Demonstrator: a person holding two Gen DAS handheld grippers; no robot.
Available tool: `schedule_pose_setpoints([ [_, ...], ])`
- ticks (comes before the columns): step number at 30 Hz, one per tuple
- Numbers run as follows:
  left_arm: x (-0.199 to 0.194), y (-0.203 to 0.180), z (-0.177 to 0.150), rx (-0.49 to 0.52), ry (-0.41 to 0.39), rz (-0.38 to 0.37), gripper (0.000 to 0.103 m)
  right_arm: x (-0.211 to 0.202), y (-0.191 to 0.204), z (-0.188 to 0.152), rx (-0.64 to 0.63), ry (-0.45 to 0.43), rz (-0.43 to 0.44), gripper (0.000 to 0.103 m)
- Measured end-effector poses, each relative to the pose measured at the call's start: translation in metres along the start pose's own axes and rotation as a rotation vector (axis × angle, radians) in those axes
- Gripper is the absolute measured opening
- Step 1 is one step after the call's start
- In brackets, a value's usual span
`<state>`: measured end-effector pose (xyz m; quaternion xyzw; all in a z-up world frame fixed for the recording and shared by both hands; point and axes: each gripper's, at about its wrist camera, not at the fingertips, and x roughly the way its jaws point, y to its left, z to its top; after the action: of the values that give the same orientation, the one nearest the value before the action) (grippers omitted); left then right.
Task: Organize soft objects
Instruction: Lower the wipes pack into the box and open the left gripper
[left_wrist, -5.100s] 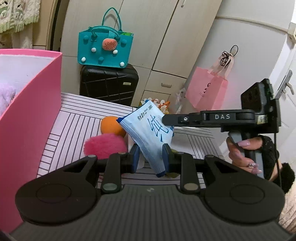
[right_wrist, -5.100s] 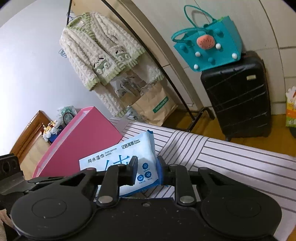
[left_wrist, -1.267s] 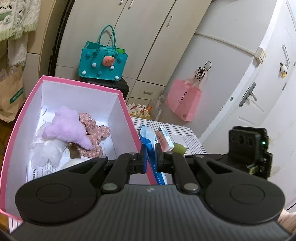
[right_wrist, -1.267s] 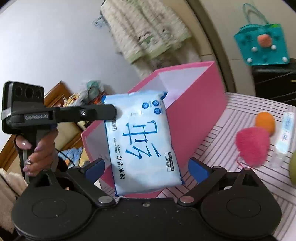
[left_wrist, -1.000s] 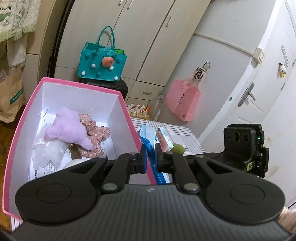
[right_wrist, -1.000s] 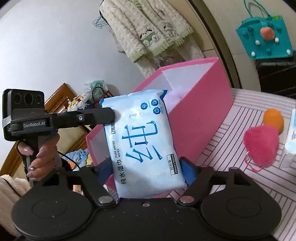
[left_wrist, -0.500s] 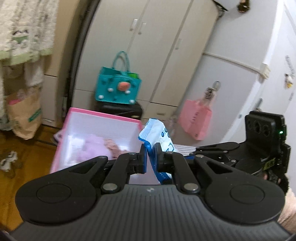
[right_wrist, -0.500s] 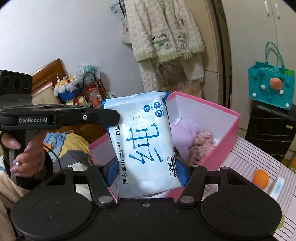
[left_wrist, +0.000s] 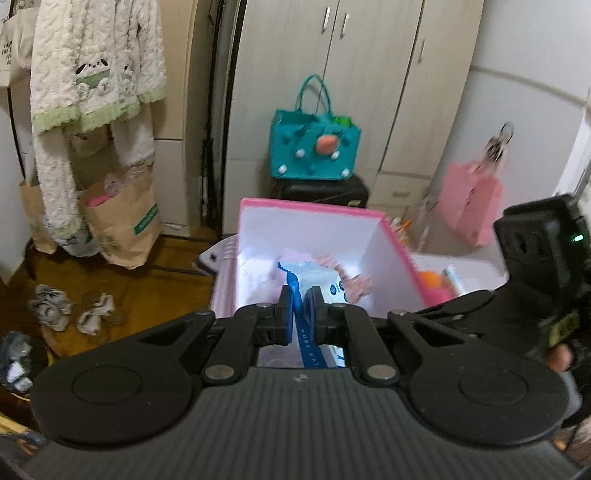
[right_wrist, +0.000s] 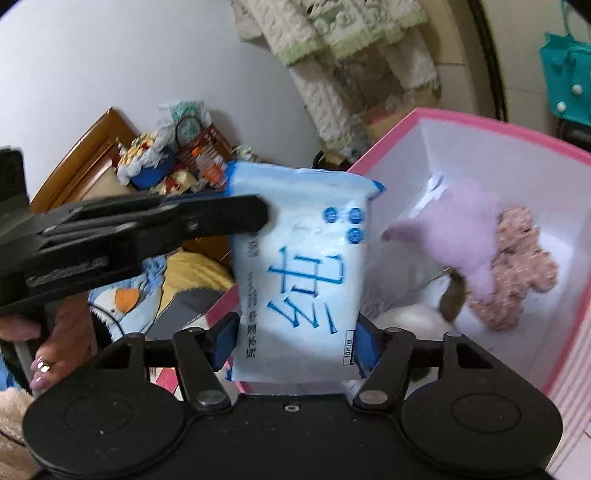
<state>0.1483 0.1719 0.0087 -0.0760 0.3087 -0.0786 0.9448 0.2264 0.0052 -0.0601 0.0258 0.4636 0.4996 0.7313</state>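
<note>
Now both grippers clamp the wipes pack (right_wrist: 303, 280) above the pink box (right_wrist: 461, 122): the left gripper (left_wrist: 299, 314) pinches its blue sealed edge, the right gripper (right_wrist: 293, 345) squeezes its lower sides. Inside the box lie a purple plush (right_wrist: 465, 225) and floral fabric (right_wrist: 517, 269).

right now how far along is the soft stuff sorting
Done: a purple plush and floral fabric piece lie in the pink box. In hand: both the left gripper and right gripper hold the wipes pack above it. Left: the pink pom-pom outside.
</note>
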Motion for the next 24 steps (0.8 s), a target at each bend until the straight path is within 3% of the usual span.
schedule_pose_setpoints([
  [6,0.021,0.004,-0.004,0.043,0.054,0.061,0.008,-0.002,0.0,-0.006,-0.037,0.015,-0.048,0.076],
  [14,0.037,-0.009,-0.001,0.186,0.048,0.208,0.008,-0.041,0.006,-0.014,-0.105,-0.066,-0.11,0.077],
  [18,0.034,-0.008,0.001,0.16,0.069,0.153,0.01,-0.055,0.008,-0.017,-0.115,-0.098,-0.144,0.077],
  [19,0.032,-0.008,0.001,0.144,0.077,0.139,0.012,-0.059,0.008,-0.018,-0.122,-0.108,-0.156,0.077],
  [21,0.027,-0.011,0.0,0.134,0.075,0.138,0.031,-0.067,0.012,-0.021,-0.136,-0.127,-0.177,0.077],
  [24,0.019,-0.017,-0.003,0.131,0.066,0.148,0.04,-0.079,0.018,-0.024,-0.149,-0.152,-0.199,0.077],
])
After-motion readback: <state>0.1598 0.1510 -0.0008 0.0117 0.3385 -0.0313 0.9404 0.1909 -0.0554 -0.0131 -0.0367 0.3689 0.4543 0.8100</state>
